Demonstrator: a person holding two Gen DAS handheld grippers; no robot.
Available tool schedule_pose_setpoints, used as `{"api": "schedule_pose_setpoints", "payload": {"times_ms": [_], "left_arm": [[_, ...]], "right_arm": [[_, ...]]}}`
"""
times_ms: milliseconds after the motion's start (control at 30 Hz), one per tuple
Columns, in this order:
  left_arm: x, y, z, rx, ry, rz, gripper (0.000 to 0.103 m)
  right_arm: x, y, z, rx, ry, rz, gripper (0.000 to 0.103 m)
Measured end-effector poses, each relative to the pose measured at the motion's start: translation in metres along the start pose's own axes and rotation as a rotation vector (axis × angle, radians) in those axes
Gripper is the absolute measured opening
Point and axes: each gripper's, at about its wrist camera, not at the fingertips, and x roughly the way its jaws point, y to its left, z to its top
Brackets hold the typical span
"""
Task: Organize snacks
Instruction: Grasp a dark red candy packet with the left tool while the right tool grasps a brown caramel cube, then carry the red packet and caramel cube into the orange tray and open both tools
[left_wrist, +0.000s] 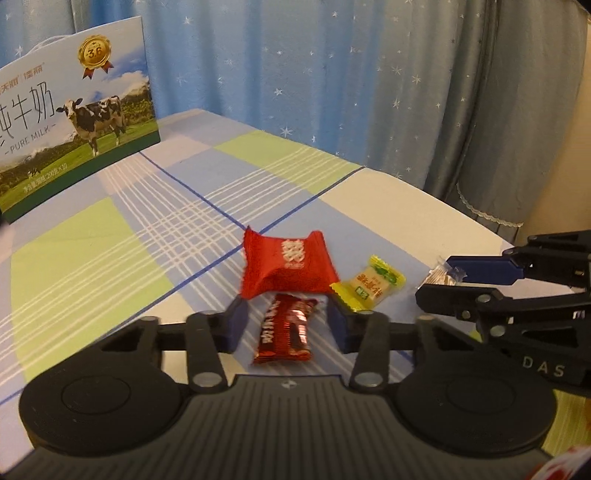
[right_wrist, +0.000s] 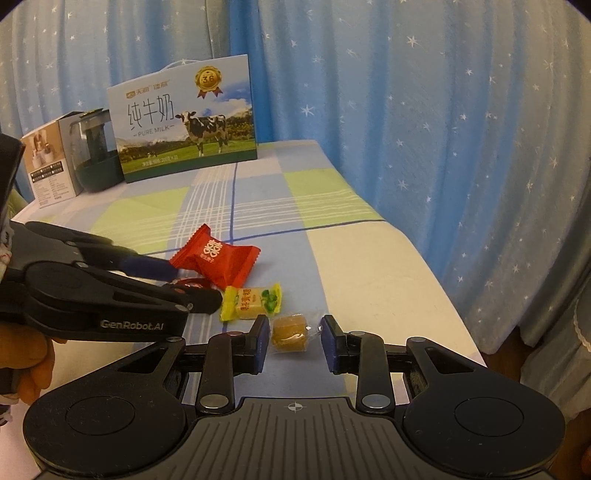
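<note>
Left gripper fingers straddle dark red foil bar on checked cloth; slim gaps show either side, so not yet gripping

Right gripper fingers pinched on brown candy by its clear wrapper

To do well: centre on bar's middle, squeeze squarely, lift straight, since red pouch at 12 o'clock overlaps bar's tip; yellow candy at 2 o'clock sits close

Count: four snacks, one each: bar, pouch, yellow candy, brown candy; one milk box; one small carton; one glass pot
</note>
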Motion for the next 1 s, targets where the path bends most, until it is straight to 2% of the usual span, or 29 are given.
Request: {"api": "schedule_pose_setpoints", "payload": {"times_ms": [67,200,567,733,1000], "left_arm": [[-0.004,-0.002,-0.002,0.003,0.005,0.002,0.024],[-0.017,-0.006,-0.011,-0.029,0.022,0.013,0.023],[-0.08,-0.005,-0.043,-0.228,0.051,0.089,0.022],[-0.121,0.001,-0.047,-0.311,0.026,0.133,0.022],[-0.197,0.007,-0.048,-0.371,-0.046,0.181,0.022]], "right_arm": [[-0.001,0.001,0.0,0.002,-0.002,0.001,0.031],[-0.004,0.004,0.001,0.009,-0.002,0.008,0.031],[-0.03,0.021,0.014,-0.011,-0.003,0.059,0.031],[-0.053,0.032,0.024,-0.026,-0.006,0.091,0.031],[-0.101,0.062,0.041,-0.06,-0.016,0.156,0.031]]}}
